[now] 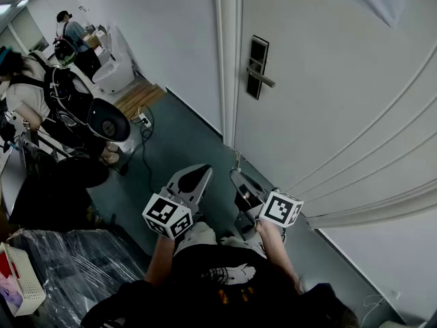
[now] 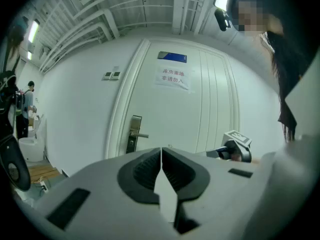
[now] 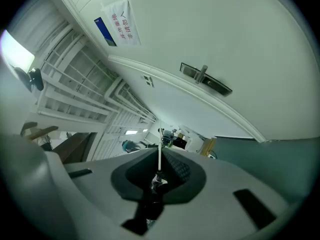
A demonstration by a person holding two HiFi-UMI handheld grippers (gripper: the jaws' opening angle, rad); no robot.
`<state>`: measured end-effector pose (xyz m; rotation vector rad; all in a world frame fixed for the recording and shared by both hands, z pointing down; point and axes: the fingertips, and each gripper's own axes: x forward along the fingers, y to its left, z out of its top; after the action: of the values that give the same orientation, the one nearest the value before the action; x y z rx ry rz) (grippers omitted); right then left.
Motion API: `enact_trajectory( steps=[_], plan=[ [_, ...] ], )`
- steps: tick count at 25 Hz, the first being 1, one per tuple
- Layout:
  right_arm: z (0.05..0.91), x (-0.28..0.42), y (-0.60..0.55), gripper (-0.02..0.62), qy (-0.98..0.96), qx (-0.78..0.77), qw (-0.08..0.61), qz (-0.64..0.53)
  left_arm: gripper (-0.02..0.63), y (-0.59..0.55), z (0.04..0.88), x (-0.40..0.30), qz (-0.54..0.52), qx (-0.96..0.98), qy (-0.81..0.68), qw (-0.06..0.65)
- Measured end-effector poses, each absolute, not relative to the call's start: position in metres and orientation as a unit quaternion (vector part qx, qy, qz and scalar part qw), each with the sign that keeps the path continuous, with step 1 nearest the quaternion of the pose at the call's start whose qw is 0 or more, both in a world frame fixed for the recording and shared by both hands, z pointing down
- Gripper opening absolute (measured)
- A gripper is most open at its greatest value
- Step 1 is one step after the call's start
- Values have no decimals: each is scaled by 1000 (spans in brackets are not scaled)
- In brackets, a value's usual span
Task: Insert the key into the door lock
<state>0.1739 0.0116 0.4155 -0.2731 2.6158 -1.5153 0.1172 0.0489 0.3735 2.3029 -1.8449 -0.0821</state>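
The black door lock [image 1: 257, 67] with its silver lever handle [image 1: 263, 80] sits on the white door [image 1: 328, 101], well ahead of both grippers. My right gripper [image 1: 239, 180] is shut on the key [image 3: 159, 156], a thin metal blade seen edge-on that sticks out between the jaws. The lock [image 3: 205, 79] is far above the key in the right gripper view. My left gripper [image 1: 194, 180] is shut with nothing in it, its jaws pressed together [image 2: 161, 156]. It looks toward the lock [image 2: 133, 134], with the right gripper [image 2: 235, 149] off to its right.
A paper notice [image 2: 172, 77] is taped on the door. To the left, people [image 1: 41, 94] stand by a black chair [image 1: 102, 121], with a cable [image 1: 143, 142] on the grey floor. A white basket [image 1: 20, 279] and a plastic-wrapped bundle [image 1: 75, 265] lie at lower left.
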Motion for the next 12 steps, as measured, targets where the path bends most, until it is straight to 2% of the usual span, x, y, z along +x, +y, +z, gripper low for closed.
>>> enact_trajectory(
  steps=[12],
  plan=[
    [416, 107, 4, 21, 855, -106, 55, -504, 14, 45, 374, 55, -21, 788, -608, 96]
  ],
)
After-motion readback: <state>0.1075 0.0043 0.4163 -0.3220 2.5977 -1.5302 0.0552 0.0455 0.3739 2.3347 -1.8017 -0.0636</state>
